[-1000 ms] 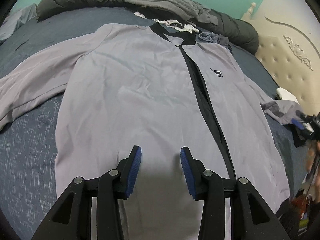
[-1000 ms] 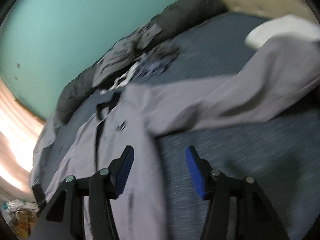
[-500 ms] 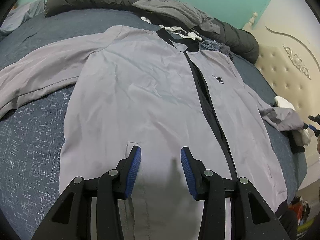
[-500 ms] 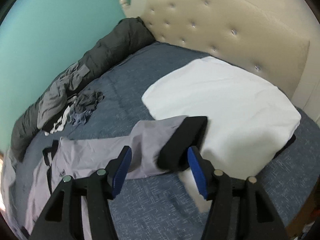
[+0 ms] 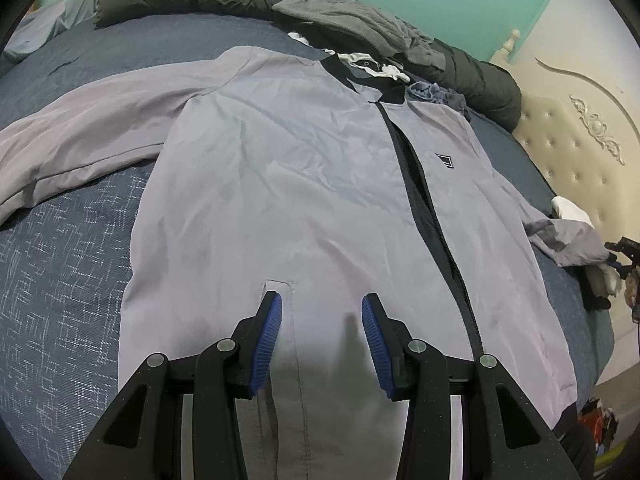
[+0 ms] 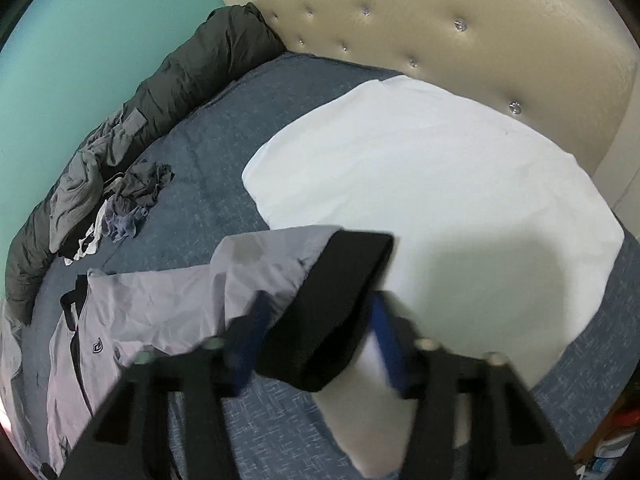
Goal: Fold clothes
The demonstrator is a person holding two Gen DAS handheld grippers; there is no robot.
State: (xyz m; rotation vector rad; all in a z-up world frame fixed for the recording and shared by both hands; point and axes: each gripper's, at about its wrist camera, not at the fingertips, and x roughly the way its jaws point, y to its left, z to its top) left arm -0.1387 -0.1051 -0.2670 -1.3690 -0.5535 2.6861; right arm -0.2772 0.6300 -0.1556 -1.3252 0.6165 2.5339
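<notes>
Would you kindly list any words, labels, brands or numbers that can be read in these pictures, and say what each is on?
No text can be read in either view.
Chest badge on the jacket: a small dark emblem, too small to tell whether it holds letters.
The same badge in the right wrist view: a shield-like shape, blurred, no letters legible.
Clutter beside the bed: too small and blurred to read.

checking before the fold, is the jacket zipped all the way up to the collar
No, the jacket front gapes open along the zipper below the collar, showing dark lining.
</notes>
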